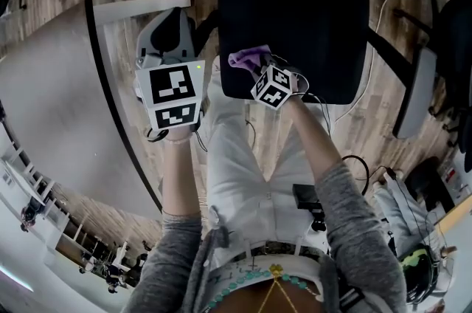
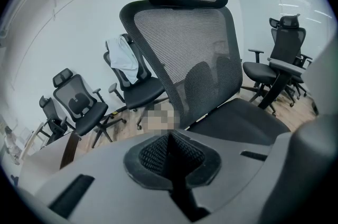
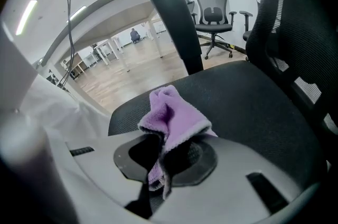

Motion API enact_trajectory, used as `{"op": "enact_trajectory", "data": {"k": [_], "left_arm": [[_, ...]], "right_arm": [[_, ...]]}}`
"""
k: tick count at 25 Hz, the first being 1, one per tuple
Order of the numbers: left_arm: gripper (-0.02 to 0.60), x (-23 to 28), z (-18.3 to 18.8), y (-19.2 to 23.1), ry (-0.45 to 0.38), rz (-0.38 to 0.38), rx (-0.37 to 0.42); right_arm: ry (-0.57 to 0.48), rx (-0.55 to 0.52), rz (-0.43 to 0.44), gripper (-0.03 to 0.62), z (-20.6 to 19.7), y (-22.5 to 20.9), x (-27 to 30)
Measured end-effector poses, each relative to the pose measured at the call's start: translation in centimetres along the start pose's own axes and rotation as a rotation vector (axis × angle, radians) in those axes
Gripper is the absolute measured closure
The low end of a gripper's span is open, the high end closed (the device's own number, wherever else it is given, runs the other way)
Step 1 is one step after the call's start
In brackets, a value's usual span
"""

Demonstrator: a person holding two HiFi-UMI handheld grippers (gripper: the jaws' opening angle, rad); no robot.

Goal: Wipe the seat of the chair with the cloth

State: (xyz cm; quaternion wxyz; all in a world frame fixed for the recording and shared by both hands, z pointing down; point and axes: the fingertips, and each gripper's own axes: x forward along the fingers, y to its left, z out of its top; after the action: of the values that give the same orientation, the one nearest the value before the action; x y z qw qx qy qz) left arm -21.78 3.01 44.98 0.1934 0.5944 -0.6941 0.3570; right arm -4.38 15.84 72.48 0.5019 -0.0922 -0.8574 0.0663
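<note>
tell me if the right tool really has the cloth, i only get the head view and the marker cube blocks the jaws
observer: Yes. In the right gripper view the right tool is shut on the purple cloth.
operator: flat or bunched
observer: Bunched. A folded peak stands up beyond the jaws over the black seat, and a strip of cloth runs back between them. I cannot tell whether it touches the seat.
operator: and the left tool
observer: The left gripper view shows the left tool shut with nothing between its jaws, facing the chair's mesh backrest.
</note>
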Motion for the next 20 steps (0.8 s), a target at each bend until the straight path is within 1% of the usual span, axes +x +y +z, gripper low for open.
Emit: {"op": "enact_trajectory", "data": {"k": [8, 20], "left_arm": [[0.579, 0.0, 0.0, 0.1, 0.001, 0.001, 0.003], [0.578, 0.1, 0.0, 0.4, 0.001, 0.000, 0.002]], "right_arm": [[0.022, 0.033, -0.010, 0.546, -1.6, -0.7, -0.7], [0.060, 0.029, -0.030, 0.546, -3.9, -1.7, -1.7]]}}
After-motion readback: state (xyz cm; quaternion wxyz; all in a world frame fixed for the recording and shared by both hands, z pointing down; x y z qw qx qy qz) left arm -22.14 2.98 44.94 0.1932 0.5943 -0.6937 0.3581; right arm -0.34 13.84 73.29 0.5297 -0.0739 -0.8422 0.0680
